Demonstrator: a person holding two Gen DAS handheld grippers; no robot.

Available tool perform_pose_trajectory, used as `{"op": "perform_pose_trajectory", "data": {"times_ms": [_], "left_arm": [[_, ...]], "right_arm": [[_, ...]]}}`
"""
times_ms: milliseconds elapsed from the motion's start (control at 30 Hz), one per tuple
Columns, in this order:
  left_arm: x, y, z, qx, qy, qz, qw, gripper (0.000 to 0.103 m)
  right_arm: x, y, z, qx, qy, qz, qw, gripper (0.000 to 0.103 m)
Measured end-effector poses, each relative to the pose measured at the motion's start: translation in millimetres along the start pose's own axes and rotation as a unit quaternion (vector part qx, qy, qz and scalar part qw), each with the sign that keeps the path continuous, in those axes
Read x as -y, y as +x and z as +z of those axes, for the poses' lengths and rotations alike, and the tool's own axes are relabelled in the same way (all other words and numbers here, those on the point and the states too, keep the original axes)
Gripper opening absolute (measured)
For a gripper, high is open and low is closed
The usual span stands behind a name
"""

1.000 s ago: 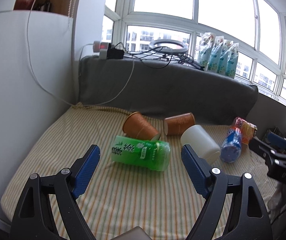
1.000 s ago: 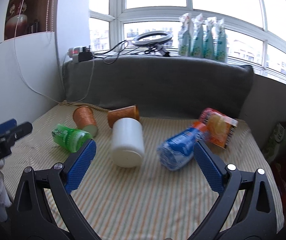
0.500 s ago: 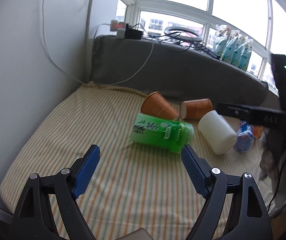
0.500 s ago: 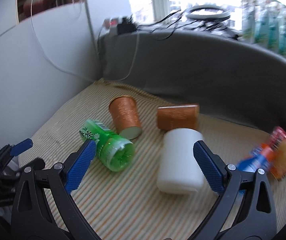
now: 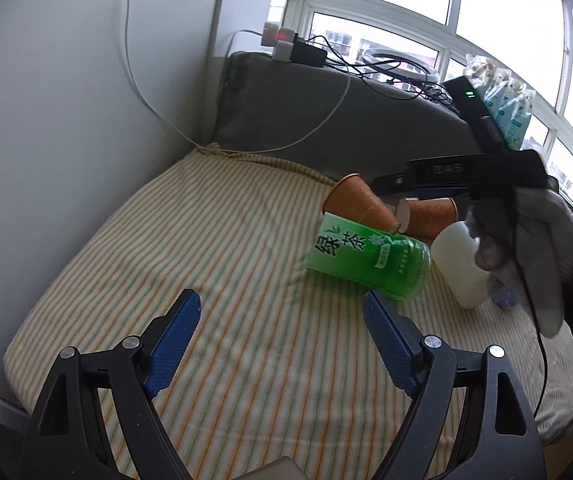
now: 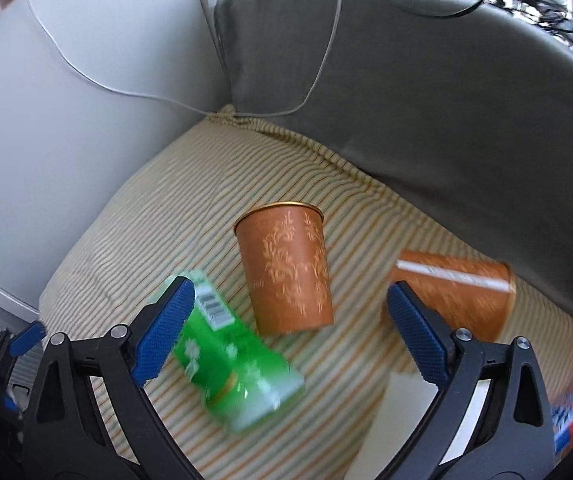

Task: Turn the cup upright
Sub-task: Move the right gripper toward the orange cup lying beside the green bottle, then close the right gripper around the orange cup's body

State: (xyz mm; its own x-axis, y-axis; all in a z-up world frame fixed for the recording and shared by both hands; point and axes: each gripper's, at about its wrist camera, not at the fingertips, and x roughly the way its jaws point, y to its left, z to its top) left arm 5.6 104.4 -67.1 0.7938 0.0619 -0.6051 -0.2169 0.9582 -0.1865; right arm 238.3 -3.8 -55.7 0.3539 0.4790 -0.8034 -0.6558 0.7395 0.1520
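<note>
The right gripper [image 6: 290,320] hangs released, blue pads spread wide, empty, over the striped cushion [image 6: 174,216]. Just beyond its fingertips lies the orange cup [image 6: 286,276] on its side, rim pointing toward the grey backrest [image 6: 446,92], pale leaf pattern on its wall. A green tea cup [image 6: 234,368] lies close by its base; a second orange cup [image 6: 454,292] lies to the right. The left gripper [image 5: 282,324] is likewise released, holding nothing, nearer than the green tea cup [image 5: 366,256].
</note>
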Motion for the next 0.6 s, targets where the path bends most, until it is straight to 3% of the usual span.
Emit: {"op": "perform_pose_trajectory", "data": {"times_ms": [467,600], "left_arm": [[-14,4,2,-0.001,-0.016,0.008,0.9998,0.083],[-14,3,1,0.001,-0.018,0.008,0.9998,0.083]], "right_arm": [[-5,61,22,-0.067,-0.023,-0.012,0.997,0.088],[-8,72,24,-0.086,-0.031,-0.016,0.996,0.081]]}}
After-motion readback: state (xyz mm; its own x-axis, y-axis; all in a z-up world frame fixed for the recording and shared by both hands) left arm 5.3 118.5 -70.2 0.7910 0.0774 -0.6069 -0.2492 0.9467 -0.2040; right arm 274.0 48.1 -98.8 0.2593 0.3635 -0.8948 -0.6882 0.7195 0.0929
